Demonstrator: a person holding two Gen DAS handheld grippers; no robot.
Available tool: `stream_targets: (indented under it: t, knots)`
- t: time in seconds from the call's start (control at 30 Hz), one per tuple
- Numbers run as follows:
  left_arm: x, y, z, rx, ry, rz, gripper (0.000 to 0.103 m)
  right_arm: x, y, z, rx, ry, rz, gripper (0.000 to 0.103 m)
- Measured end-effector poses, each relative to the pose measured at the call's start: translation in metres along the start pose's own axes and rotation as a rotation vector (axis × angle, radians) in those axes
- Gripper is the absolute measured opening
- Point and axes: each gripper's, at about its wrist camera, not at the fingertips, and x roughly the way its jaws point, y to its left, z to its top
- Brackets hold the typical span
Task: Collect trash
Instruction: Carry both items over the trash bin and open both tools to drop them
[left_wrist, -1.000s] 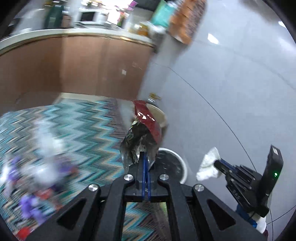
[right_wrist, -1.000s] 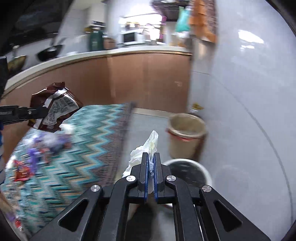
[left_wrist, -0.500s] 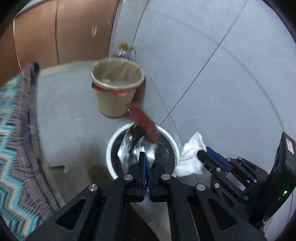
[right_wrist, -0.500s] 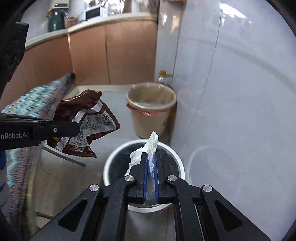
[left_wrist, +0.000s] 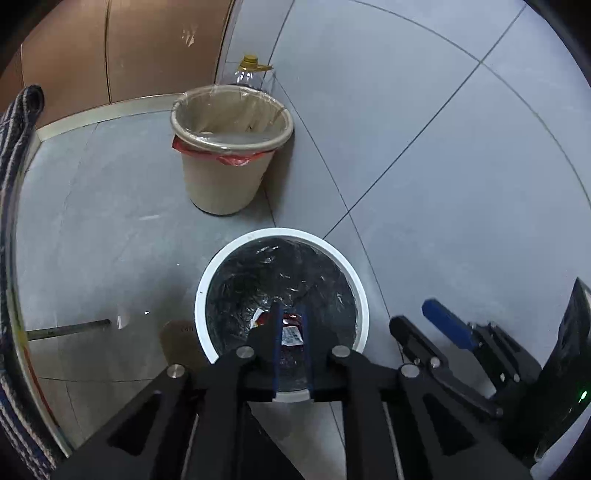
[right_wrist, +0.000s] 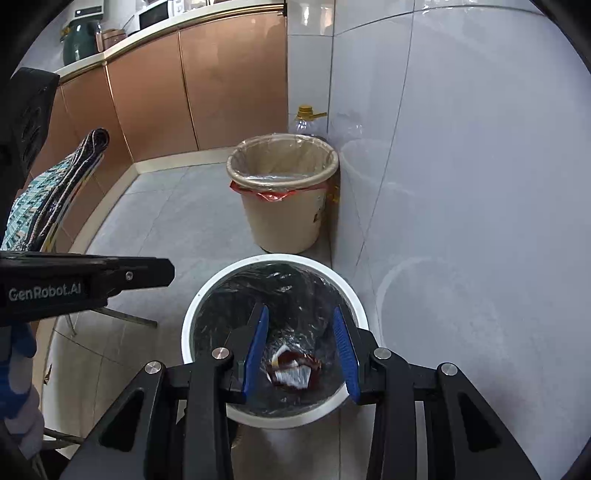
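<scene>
A white-rimmed bin (left_wrist: 207, 291) with a black liner stands on the grey floor, also in the right wrist view (right_wrist: 192, 314). A brown and red snack wrapper (left_wrist: 290, 328) lies at its bottom and shows in the right wrist view (right_wrist: 293, 369) too. My left gripper (left_wrist: 290, 314) hangs over the bin's near rim, its jaws slightly apart and empty. My right gripper (right_wrist: 300, 321) is open wide and empty above the bin. The right gripper also shows in the left wrist view (left_wrist: 424, 317), and the left gripper's finger (right_wrist: 144, 273) in the right wrist view.
A beige bin (left_wrist: 225, 177) with a clear and red liner stands behind the white one, against the tiled wall (left_wrist: 424, 110). A yellow-capped plastic bottle (left_wrist: 251, 70) stands behind it. Brown cabinets (right_wrist: 166, 92) run along the back. A zigzag-patterned cloth (right_wrist: 55, 184) hangs at left.
Both grippers have opened over the white bin. The snack wrapper has dropped from the left gripper into the bin. The white tissue has left the right gripper and is out of sight.
</scene>
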Motion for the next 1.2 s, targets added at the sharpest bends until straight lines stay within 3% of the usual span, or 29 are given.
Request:
stream_targets:
  t: [0.47, 1.03, 1.2]
  knots:
    - [-0.034, 0.007, 0.003, -0.006, -0.080, 0.032, 0.011, -0.015, 0.016, -0.013, -0.006, 0.009, 0.006, 0.037]
    - [-0.082, 0.009, -0.010, -0.021, -0.151, 0.017, 0.016, -0.074, 0.036, -0.007, -0.056, -0.099, -0.021, 0.037]
    - [-0.111, 0.011, -0.021, -0.035, -0.213, 0.026, 0.016, -0.094, 0.043, -0.007, -0.062, -0.127, -0.002, 0.038]
